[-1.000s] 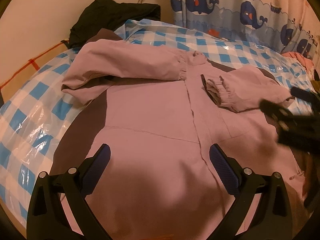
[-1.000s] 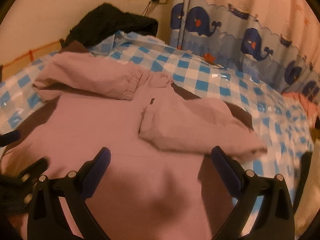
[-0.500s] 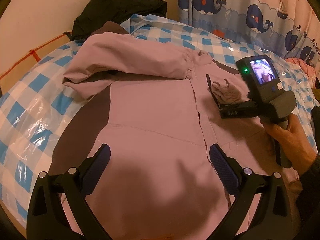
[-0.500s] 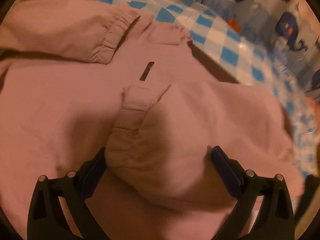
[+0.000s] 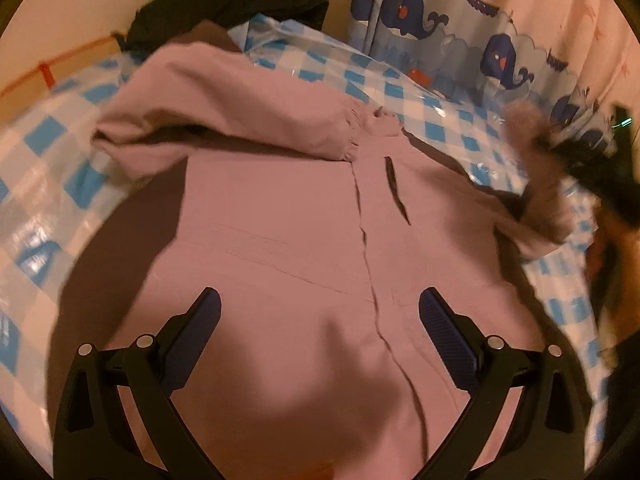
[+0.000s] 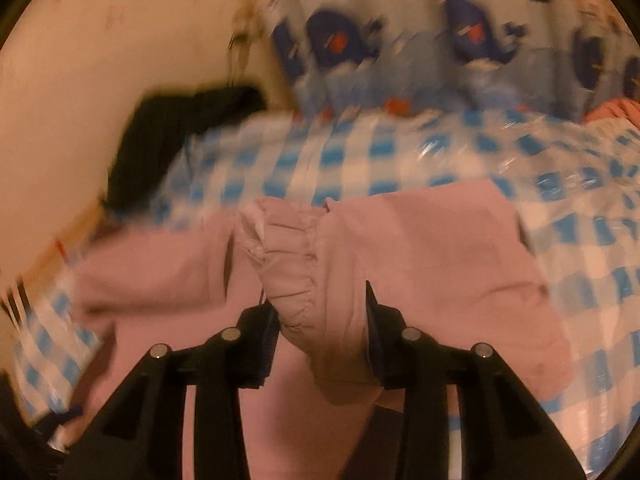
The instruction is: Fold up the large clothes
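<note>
A large pink jacket lies front up on the blue-checked bed cover. One sleeve is folded across its chest. My left gripper hovers open over the jacket's lower front, holding nothing. At the right edge of the left wrist view my right gripper is blurred and lifts the other sleeve off the jacket. In the right wrist view its jaws are closing, with the gathered cuff end of that sleeve pinched between the pads of the right gripper.
A black garment is heaped at the far corner against the wall. A whale-print curtain hangs along the far right side of the bed. Something pink lies by the curtain. A hand holds the right gripper.
The right gripper came down over the right sleeve's cuff, closed on it and swung it up and out to the right. The left gripper stayed open over the jacket.
</note>
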